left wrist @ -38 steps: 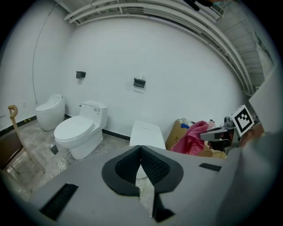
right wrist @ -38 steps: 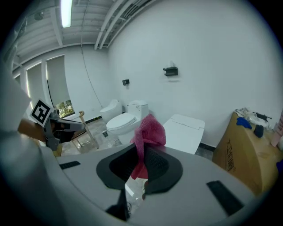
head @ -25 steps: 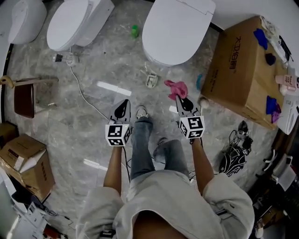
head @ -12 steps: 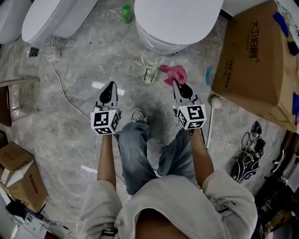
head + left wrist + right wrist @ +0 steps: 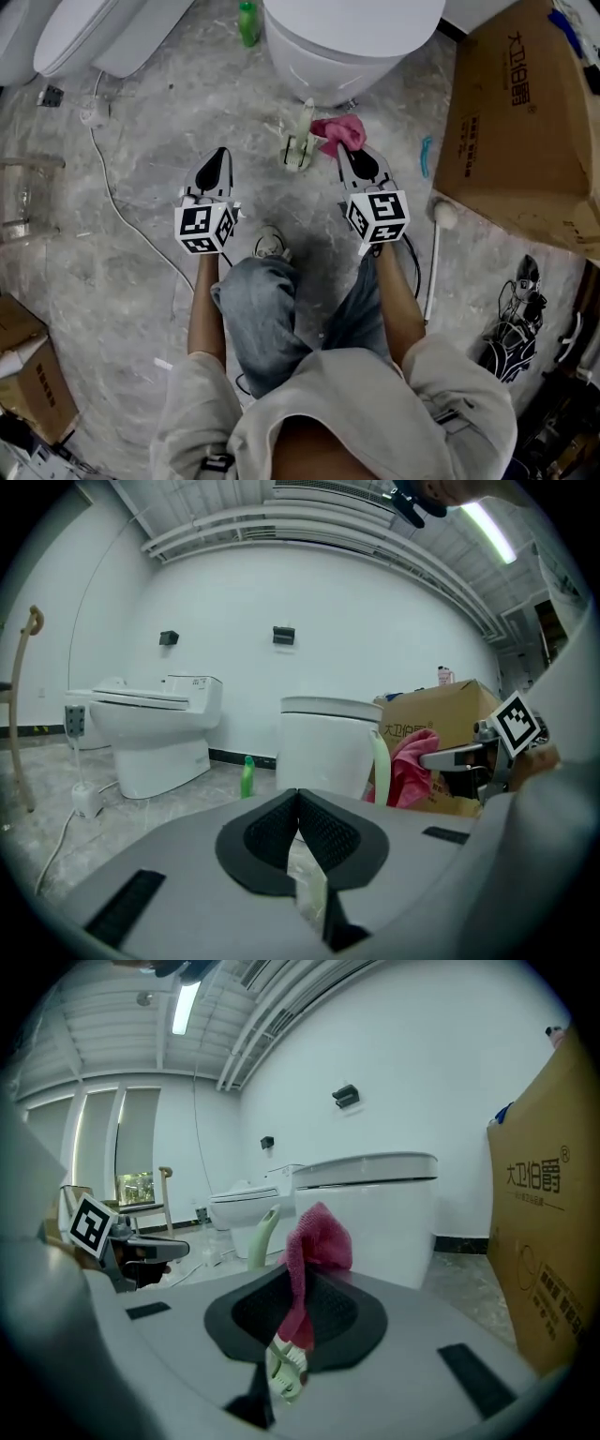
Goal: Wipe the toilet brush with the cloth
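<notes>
The toilet brush (image 5: 302, 131) stands upright in its holder on the floor, at the foot of the white toilet (image 5: 352, 42) toward the floor's wall edge, its pale green handle up and free for wiping. Just beside it comes the pink cloth (image 5: 343, 131), though whether the two touch is hard to call. The right claw (image 5: 345, 155) has its jaws closed on a fold, so the rest bunches out ahead, well placed to rub the handle. The left claw (image 5: 218, 159) hovers on the brush's other side, jaws pressed together on nothing; it would likely need to open to steady the handle. At the right, the cardboard box (image 5: 516, 122) shows four printed Chinese characters beginning 大卫, and the smaller line beneath is unreadable.
</notes>
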The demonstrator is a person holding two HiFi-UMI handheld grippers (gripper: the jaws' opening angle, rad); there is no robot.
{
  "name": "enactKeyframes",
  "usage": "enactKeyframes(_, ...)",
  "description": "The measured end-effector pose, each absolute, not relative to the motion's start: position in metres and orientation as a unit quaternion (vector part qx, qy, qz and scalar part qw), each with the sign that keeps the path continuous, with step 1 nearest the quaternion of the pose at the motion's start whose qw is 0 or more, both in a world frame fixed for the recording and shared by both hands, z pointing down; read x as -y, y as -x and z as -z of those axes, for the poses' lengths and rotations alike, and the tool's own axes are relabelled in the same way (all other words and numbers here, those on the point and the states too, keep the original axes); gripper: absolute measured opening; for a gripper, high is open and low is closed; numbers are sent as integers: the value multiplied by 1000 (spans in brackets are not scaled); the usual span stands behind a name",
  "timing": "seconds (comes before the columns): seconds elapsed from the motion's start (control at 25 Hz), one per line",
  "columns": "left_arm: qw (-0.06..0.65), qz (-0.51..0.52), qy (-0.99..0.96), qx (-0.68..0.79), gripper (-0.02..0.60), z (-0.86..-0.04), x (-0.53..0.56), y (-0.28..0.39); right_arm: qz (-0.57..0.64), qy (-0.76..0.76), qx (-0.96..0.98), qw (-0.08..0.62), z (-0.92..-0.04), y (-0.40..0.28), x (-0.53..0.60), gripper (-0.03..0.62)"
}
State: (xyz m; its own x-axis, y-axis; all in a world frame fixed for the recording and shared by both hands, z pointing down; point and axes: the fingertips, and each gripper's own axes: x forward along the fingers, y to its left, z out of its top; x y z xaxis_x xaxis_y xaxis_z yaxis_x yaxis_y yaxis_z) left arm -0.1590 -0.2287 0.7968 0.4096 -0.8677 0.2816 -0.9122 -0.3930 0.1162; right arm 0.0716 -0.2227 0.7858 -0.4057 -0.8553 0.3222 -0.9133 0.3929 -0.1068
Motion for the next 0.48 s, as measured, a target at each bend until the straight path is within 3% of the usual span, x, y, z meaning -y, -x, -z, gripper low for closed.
enactKeyframes(0.48,106,-70,-837,532,20,-774,206,133,-100,-543,833,39,-715,-69,254,57)
